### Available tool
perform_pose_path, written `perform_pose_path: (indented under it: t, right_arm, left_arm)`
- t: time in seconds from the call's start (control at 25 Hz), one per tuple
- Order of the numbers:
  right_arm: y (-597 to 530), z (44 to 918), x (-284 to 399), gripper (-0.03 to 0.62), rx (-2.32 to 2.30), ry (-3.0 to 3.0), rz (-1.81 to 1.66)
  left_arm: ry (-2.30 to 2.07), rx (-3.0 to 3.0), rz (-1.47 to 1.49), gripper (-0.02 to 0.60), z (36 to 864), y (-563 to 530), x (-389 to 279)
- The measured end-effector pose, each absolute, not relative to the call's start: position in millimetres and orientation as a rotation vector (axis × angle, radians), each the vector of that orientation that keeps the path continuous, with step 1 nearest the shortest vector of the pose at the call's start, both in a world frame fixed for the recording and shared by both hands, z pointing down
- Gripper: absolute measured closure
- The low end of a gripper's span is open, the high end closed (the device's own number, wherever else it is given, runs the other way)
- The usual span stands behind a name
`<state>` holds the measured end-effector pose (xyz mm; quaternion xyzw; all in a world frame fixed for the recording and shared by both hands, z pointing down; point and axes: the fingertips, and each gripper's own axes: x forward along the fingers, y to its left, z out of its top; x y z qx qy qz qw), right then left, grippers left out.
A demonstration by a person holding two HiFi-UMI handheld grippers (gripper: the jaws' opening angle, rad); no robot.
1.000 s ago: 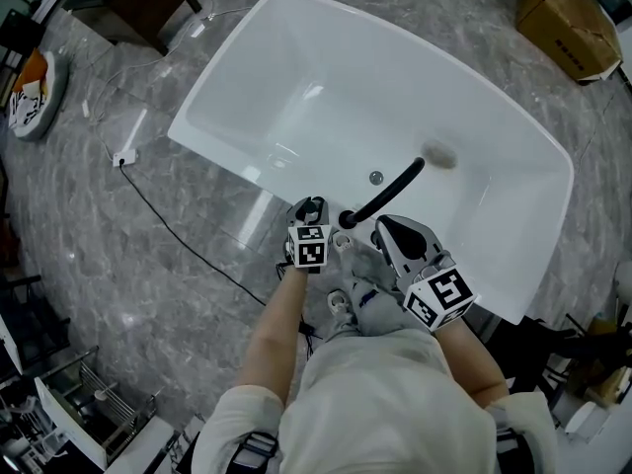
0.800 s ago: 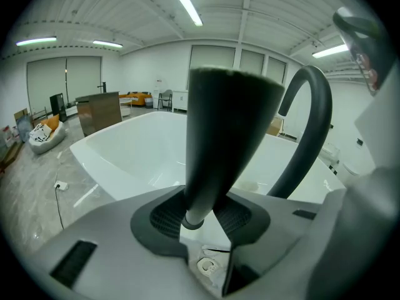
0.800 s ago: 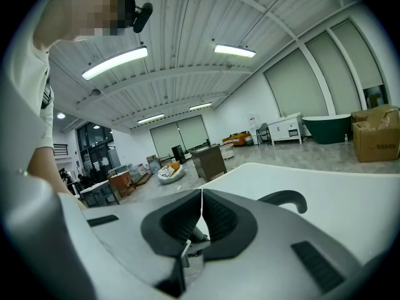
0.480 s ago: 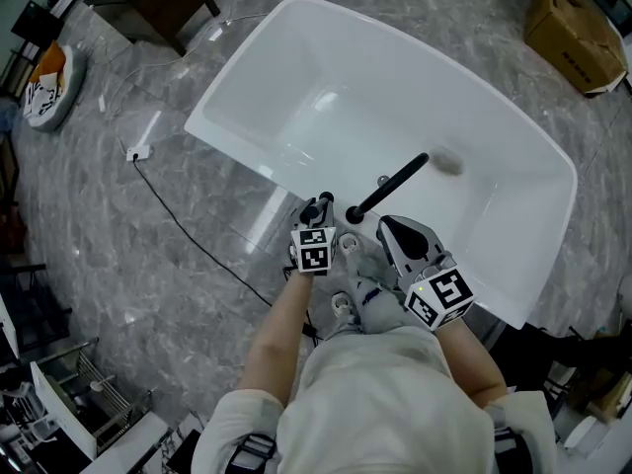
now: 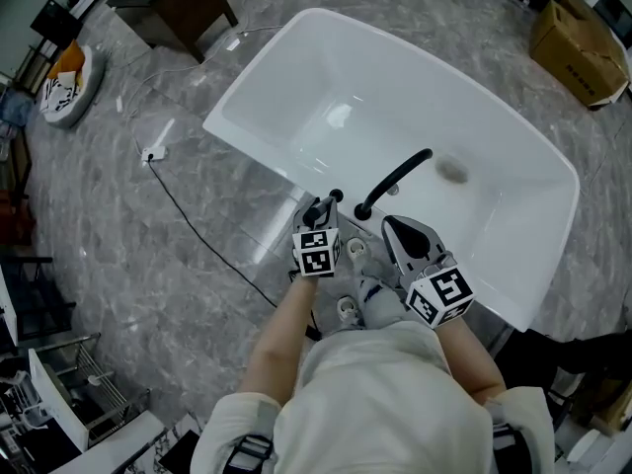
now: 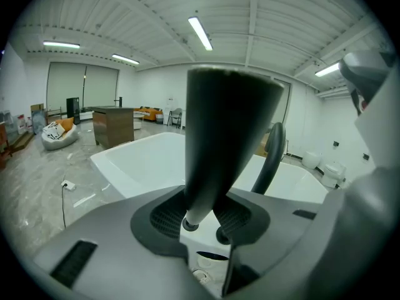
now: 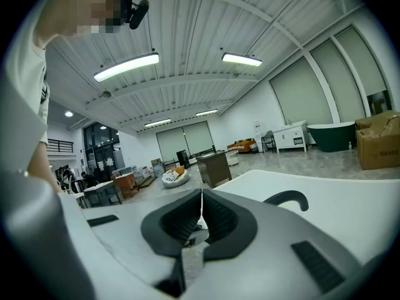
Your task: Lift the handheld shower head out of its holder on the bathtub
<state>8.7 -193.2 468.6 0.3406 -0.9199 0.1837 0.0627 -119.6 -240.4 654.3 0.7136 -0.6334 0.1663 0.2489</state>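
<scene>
The handheld shower head (image 5: 335, 197) is a black tapering wand. My left gripper (image 5: 318, 209) is shut on its narrow lower end (image 6: 201, 199), and its wide end (image 6: 231, 99) rises in front of the left gripper view. It hangs over the near rim of the white bathtub (image 5: 247, 136), above the round fittings (image 5: 356, 249) on the deck. A black curved spout (image 5: 395, 180) arches over the basin just to the right. My right gripper (image 5: 388, 224) hovers beside the spout, shut on nothing, pads together (image 7: 201, 214).
The tub's drain (image 5: 453, 171) lies past the spout. On the marble floor are a cable with a plug (image 5: 152, 154), a dark cabinet (image 5: 173, 3), a cardboard box (image 5: 581, 39), a round cushion (image 5: 64, 87) and wire racks (image 5: 79, 393).
My left gripper has risen with the shower head, whose black end now shows above the gripper's marker cube. The right gripper has shifted slightly, staying shut. The head view has drifted, so the tub sits further right.
</scene>
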Motion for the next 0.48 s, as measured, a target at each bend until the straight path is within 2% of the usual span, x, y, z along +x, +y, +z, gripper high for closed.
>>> perform_pose_path:
  t: [0.48]
  right_arm:
    - [-160, 451, 5, 0.574, 1.045, -2.810, 0.497]
  left_arm:
    - [-1.792, 1.920, 0.311, 0.440, 606, -199, -135]
